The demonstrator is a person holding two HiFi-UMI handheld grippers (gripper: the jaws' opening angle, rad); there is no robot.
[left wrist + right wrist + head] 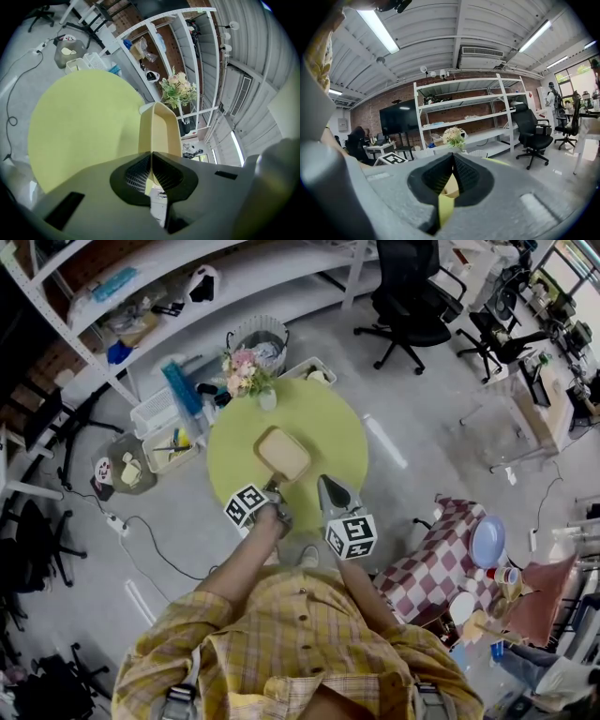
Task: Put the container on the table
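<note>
The round yellow-green table (328, 418) carries the beige rectangular container (282, 454) near its middle; whether it rests there is unclear. The flower vase (246, 374) stands at the table's far edge. The left gripper (274, 489) is clamped on the container's near rim. The right gripper (325, 482), pressed closed and empty, hovers over the table's near edge.
</note>
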